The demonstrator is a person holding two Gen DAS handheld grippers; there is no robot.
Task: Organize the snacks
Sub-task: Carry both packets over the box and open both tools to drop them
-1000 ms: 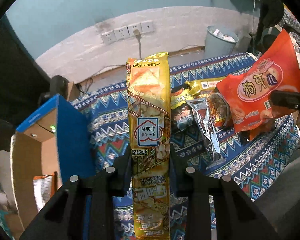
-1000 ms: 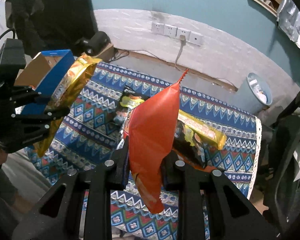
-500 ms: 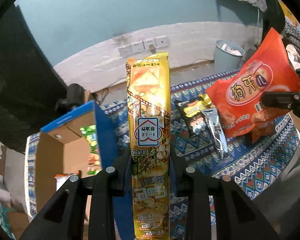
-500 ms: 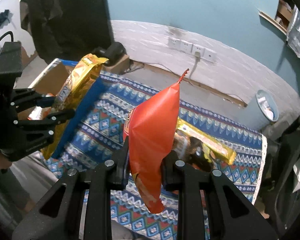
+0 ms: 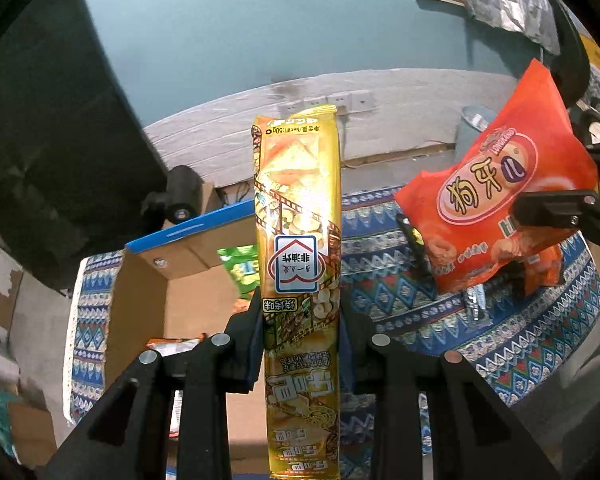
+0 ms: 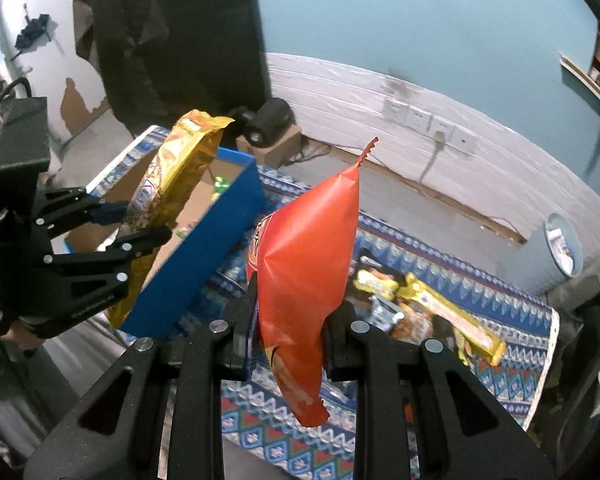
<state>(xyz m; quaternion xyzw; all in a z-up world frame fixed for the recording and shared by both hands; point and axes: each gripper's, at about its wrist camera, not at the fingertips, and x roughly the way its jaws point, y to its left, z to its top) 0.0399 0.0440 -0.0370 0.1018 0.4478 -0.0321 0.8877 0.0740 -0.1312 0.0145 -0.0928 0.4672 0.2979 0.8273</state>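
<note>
My left gripper (image 5: pixel 300 320) is shut on a long yellow snack pack (image 5: pixel 298 216), held upright above the open blue cardboard box (image 5: pixel 188 228). In the right wrist view the same left gripper (image 6: pixel 134 224) and yellow snack pack (image 6: pixel 172 176) hang over the blue box (image 6: pixel 204 256). My right gripper (image 6: pixel 290 320) is shut on an orange-red snack bag (image 6: pixel 308 256), seen edge-on. From the left wrist view that orange-red bag (image 5: pixel 496 208) shows its printed front, to the right of the box. A green snack bag (image 5: pixel 240 268) lies inside the box.
A patterned blue cloth (image 6: pixel 512 312) covers the table, with several loose snack packs (image 6: pixel 432 300) lying on it. A grey waste bin (image 6: pixel 556 252) stands by the white wall with sockets (image 6: pixel 424 120). A black device (image 5: pixel 180 196) sits on a small carton beyond the box.
Both grippers have risen and moved left toward the blue box with their snacks. The box interior now shows below the yellow pack, and the loose snacks have slid to the right.
</note>
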